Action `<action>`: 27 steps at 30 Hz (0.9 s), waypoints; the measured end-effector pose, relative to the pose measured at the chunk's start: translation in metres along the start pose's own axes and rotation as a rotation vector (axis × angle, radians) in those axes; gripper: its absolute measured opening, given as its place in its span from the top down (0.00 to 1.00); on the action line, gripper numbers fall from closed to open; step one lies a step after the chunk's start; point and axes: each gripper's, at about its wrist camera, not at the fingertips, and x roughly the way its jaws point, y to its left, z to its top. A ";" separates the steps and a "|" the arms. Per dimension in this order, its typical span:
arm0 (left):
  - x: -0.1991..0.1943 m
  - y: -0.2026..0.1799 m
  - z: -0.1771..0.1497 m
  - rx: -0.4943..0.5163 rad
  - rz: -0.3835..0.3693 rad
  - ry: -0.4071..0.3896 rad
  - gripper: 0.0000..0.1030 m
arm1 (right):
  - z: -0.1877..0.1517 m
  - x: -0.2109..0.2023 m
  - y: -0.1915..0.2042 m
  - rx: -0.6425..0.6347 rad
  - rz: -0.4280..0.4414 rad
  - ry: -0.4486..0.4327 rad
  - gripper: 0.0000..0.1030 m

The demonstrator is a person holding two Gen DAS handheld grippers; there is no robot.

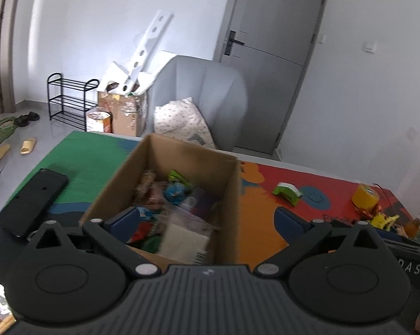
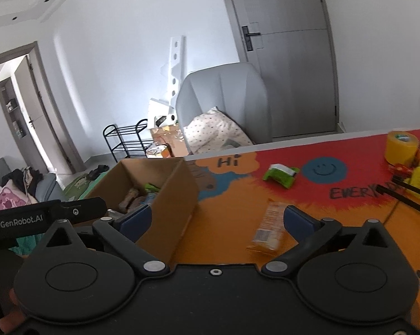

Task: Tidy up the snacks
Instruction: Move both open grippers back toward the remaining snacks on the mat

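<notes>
An open cardboard box [image 1: 230, 195] holds several snack packets, among them a blue one [image 1: 176, 191] and a pale packet [image 1: 186, 240] that is blurred. My left gripper [image 1: 208, 219] hovers open over the box's near side, nothing between its pads. In the right wrist view the box [image 2: 179, 192] stands at the left. My right gripper [image 2: 217, 220] is open above the orange mat. A blurred orange snack packet [image 2: 267, 229] lies just inside its right finger [image 2: 299, 220], not pinched. A green snack packet [image 2: 281, 174] lies further back on the mat.
A black phone [image 1: 31, 201] lies left of the box on the green part of the mat. A yellow tape roll [image 2: 401, 146] and yellow-red items [image 2: 416, 176] sit at the far right. A black cable [image 2: 405, 198] crosses the mat there. A grey armchair [image 2: 229, 103] stands behind the table.
</notes>
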 end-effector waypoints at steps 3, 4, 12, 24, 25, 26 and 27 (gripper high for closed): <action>0.002 -0.013 -0.002 0.021 -0.019 0.004 0.01 | -0.001 -0.004 -0.013 0.023 -0.012 -0.004 0.00; 0.003 -0.016 -0.003 0.025 -0.025 0.007 0.01 | -0.001 -0.006 -0.017 0.028 -0.016 -0.004 0.00; 0.015 -0.040 -0.002 0.050 -0.056 0.021 0.01 | -0.004 -0.013 -0.044 0.050 -0.035 -0.002 0.00; 0.033 -0.071 -0.005 0.082 -0.078 0.044 0.01 | -0.007 -0.009 -0.087 0.138 -0.057 -0.004 0.01; 0.035 -0.074 -0.005 0.084 -0.082 0.042 0.01 | -0.008 -0.008 -0.090 0.143 -0.057 -0.001 0.02; 0.038 -0.077 -0.005 0.087 -0.087 0.044 0.02 | -0.008 -0.007 -0.093 0.150 -0.058 0.000 0.02; 0.042 -0.080 -0.006 0.091 -0.092 0.049 0.02 | -0.009 -0.005 -0.097 0.158 -0.061 0.000 0.02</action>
